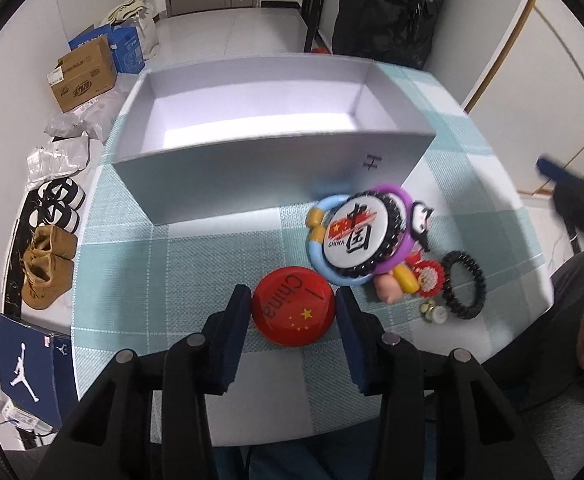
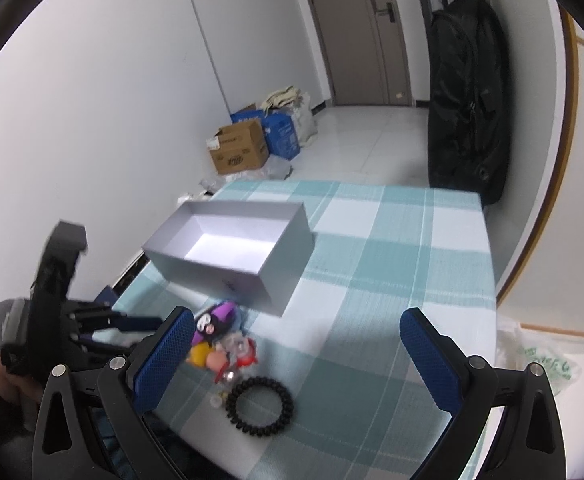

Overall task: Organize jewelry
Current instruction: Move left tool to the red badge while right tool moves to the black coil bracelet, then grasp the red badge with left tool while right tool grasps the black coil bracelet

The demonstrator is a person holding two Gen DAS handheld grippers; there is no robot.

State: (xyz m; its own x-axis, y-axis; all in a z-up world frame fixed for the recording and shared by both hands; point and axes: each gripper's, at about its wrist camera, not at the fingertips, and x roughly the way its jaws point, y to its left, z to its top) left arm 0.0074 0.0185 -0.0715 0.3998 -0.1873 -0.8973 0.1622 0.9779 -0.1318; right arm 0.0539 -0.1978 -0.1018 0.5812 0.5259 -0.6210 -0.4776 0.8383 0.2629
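A red round China badge (image 1: 294,312) lies on the checked cloth between the pads of my left gripper (image 1: 294,312), whose jaws stand at its two sides; contact is unclear. Behind it stands an open grey box (image 1: 252,156), empty. To the right lies a pile: a white China badge (image 1: 358,236) ringed by black beads, purple and blue bracelets, a cartoon charm (image 1: 422,216), a black coil hair tie (image 1: 464,290). My right gripper (image 2: 298,356) is open and empty above the hair tie (image 2: 259,406) and the pile (image 2: 220,336). The box (image 2: 232,248) stands beyond.
The table (image 2: 392,240) has a teal and white checked cloth. Its left edge drops to a floor with shoes (image 1: 48,268), cardboard boxes (image 1: 82,74) and a Jordan box (image 1: 28,372). A black bag (image 2: 468,96) hangs at the far right.
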